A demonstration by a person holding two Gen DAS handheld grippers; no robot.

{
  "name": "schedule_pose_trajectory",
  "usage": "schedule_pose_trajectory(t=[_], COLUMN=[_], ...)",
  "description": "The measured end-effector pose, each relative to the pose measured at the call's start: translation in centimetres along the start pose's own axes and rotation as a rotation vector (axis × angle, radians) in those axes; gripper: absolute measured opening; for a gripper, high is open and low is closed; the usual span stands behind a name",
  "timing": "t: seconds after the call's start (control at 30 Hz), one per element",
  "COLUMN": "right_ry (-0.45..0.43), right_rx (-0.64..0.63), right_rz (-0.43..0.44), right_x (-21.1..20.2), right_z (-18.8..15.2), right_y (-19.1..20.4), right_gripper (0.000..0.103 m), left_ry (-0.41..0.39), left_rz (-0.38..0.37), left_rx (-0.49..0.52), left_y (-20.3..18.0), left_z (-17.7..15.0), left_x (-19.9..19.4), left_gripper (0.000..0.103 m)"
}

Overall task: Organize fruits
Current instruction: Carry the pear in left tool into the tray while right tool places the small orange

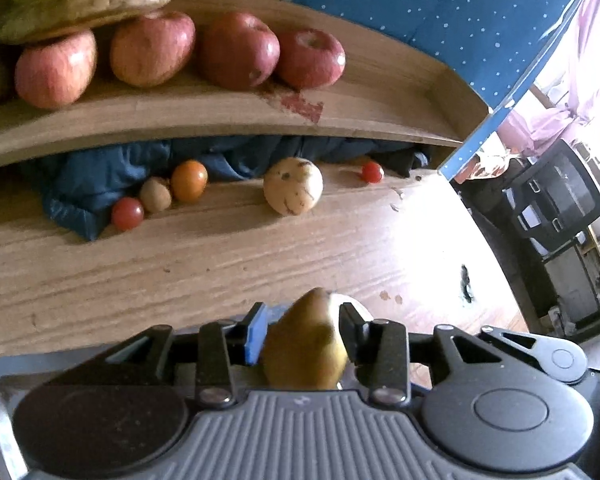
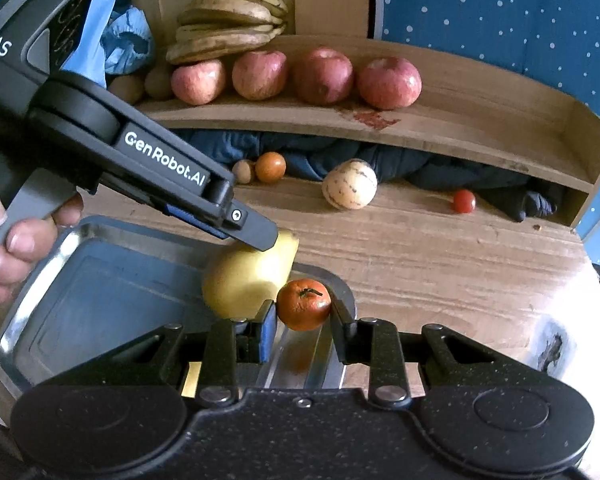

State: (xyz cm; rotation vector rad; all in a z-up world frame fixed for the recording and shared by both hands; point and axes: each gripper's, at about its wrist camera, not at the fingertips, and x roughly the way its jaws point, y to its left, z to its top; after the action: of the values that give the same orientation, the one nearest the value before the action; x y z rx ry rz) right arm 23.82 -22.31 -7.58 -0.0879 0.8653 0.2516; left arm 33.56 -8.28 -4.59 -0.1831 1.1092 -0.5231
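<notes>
My left gripper is shut on a yellow-green pear; in the right wrist view that pear hangs over the far right corner of a metal tray. My right gripper is shut on a small orange mandarin at the tray's right rim. A pale speckled melon, a second mandarin, a brown kiwi and a cherry tomato lie on the wooden table under the shelf.
A wooden shelf holds several red apples and a bunch of bananas. Dark blue cloth is bunched under it. Another cherry tomato lies by the cloth. The table's right edge drops off.
</notes>
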Motion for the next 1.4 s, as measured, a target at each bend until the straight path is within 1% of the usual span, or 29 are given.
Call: schedule_pose_trajectory(t=[0.1, 0.47, 0.53, 0.67, 0.73, 0.8, 0.83, 1.0, 1.1, 1.23, 1.3, 1.4], right_ry=[0.013, 0.044, 0.048, 0.048, 0.046, 0.043, 0.042, 0.031, 0.022, 0.014, 0.009, 0.007], right_rx=[-0.003, -0.017, -0.021, -0.032, -0.038, -0.044, -0.048, -0.067, -0.076, -0.085, -0.080, -0.079], right_rz=[0.007, 0.034, 0.041, 0.056, 0.063, 0.071, 0.075, 0.099, 0.117, 0.126, 0.135, 0.138], right_x=[0.1, 0.2, 0.2, 0.1, 0.0, -0.1, -0.1, -0.5, -0.8, -1.4, -1.9, -2.4], right_z=[-0.2, -0.5, -0.6, -0.7, -0.7, -0.7, -0.7, -0.8, -0.9, -1.1, -1.1, -1.1], right_y=[0.1, -0.3, -0.3, -0.3, -0.4, -0.5, -0.5, -0.7, -0.7, -0.6, -0.7, -0.5], right_gripper=[0.031, 0.032, 0.032, 0.033, 0.036, 0.043, 0.044, 0.058, 0.065, 0.074, 0.083, 0.087], left_ry=[0.011, 0.004, 0.002, -0.009, -0.015, -0.021, -0.025, -0.055, -0.073, -0.082, -0.085, -0.094], left_rz=[-0.004, 0.015, 0.022, 0.037, 0.050, 0.061, 0.066, 0.099, 0.122, 0.140, 0.151, 0.165], left_rx=[-0.002, -0.002, -0.004, -0.014, -0.023, -0.033, -0.037, -0.052, -0.058, -0.057, -0.046, -0.030], left_y=[-0.1, -0.6, -0.7, -0.9, -1.0, -1.0, -1.1, -1.3, -1.4, -1.3, -1.2, -1.0], left_z=[-0.4, -1.0, -1.1, -1.3, -1.5, -1.6, -1.7, -2.2, -2.7, -3.2, -3.4, -3.7], left_x=[0.2, 0.0, 0.0, -0.2, -0.3, -0.5, -0.6, -1.5, -2.2, -3.1, -3.6, -4.5], left_gripper=[0.043, 0.045, 0.047, 0.054, 0.057, 0.059, 0.061, 0.079, 0.087, 0.094, 0.096, 0.099])
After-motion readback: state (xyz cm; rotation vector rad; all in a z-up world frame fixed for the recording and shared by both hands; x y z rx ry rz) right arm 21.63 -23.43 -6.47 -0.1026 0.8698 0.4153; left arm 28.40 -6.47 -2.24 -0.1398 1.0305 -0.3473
